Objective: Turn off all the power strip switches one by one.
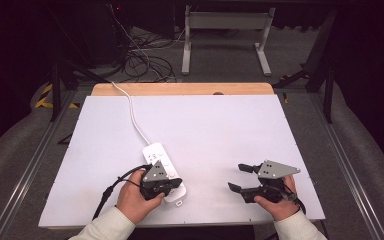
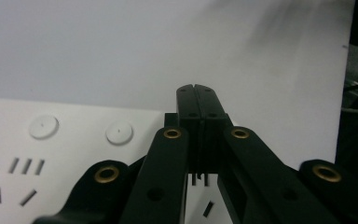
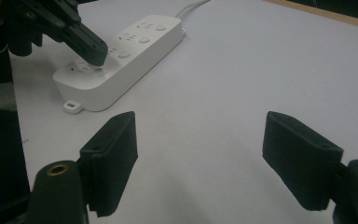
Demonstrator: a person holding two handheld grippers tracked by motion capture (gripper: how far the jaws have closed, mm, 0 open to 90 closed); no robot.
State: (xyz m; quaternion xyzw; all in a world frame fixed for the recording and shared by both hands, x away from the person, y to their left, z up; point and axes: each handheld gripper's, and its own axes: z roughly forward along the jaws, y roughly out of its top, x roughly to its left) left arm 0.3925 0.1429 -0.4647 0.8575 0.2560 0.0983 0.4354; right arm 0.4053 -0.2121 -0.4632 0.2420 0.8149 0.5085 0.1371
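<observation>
Desk first: its white top spreads wide before me, with a strip of bare wood along the far edge and grey floor beyond it on every side. Next in size is the white power strip, lying flat on the desk toward my near edge and somewhat left of the middle, its long axis running away from me and a little leftward; its white cable leaves the far end and trails off over the far edge near the left corner. From my right gripper view I can see its sockets and round buttons facing up, and a small mounting tab at its near end. My left gripper sits over the near end of the power strip, held in my left hand, and its jaws are pressed together with nothing between them; their tips point down at the strip's top face beside a socket, though I cannot tell whether they quite touch it. My right gripper is well apart from the strip, near the near edge on the right side of the desk, held in my right hand, its jaws spread wide and empty above bare desk, pointing leftward toward the strip.
</observation>
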